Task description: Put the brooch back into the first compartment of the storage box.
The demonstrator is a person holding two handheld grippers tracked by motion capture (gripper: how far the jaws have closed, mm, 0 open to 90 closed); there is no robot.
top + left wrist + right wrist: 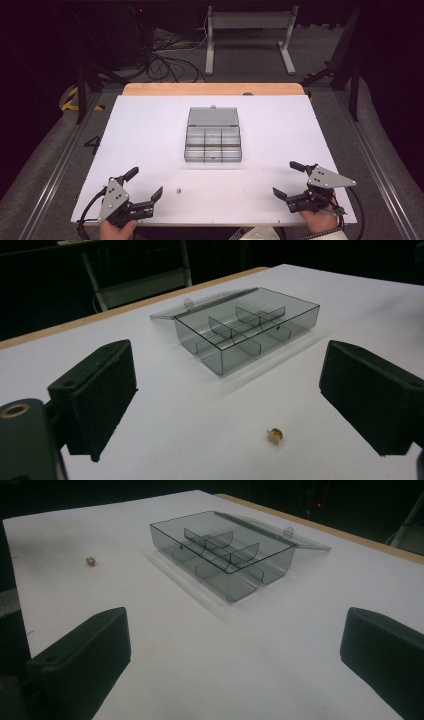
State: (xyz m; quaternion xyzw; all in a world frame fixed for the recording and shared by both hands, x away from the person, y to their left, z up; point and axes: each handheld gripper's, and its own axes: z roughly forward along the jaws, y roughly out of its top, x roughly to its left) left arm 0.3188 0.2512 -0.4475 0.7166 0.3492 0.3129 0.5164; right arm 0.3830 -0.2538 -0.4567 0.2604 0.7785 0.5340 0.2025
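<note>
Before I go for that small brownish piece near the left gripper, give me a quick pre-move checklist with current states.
1. Left gripper jaws open wide, nothing between them: ok.
2. Right gripper jaws open, holding nothing: ok.
3. Small brownish bead-like piece lies free on the white tabletop, ahead of the left jaws: ok.
4. Clear grey plastic compartment box has its lid folded back: ok.
5. Box compartments look empty: ok.
6. What the piece is exactly: cannot tell.

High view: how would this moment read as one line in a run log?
left gripper: open, empty | right gripper: open, empty | small bead: on table near left gripper | compartment box: lid open, centre
</note>
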